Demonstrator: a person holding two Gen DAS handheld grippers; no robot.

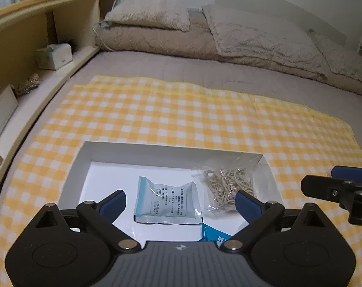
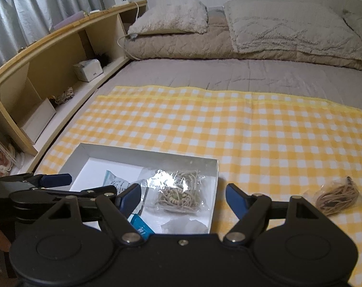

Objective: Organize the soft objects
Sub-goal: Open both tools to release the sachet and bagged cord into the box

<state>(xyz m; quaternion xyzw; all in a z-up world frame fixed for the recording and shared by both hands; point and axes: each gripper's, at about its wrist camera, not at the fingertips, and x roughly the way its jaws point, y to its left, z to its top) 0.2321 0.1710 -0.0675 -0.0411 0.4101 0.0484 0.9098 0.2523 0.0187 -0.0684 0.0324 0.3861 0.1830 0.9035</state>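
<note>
1. Left wrist view: the left gripper (image 1: 179, 202) has its jaws spread wide with nothing held. They hang above the shallow white cardboard box (image 1: 142, 148), and between them lies the pale blue-and-white printed sachet (image 1: 167, 199) on the box floor.
2. At 2 o'clock from that sachet, the clear plastic bag of beige cord (image 1: 229, 186) sits against the box's right wall. A bright blue packet (image 1: 212, 235) peeks out at 5 o'clock.
3. The sachet looks placed, so the left gripper had best lift straight clear of the box walls.
4. Right wrist view: the right gripper (image 2: 183, 197) stands partly open and empty, above the box's right end.
5. The next item is likely the loose coil of brown cord in clear wrap (image 2: 336, 197), at 3 o'clock on the yellow-and-white checked cloth (image 2: 229, 124), well apart from the box.
6. Pinch the coil across its middle so the wrap does not slip.
7. Open room: the cloth at 12 o'clock is bare. The wooden bedside shelf (image 2: 61, 55) bounds 9 o'clock.
</note>
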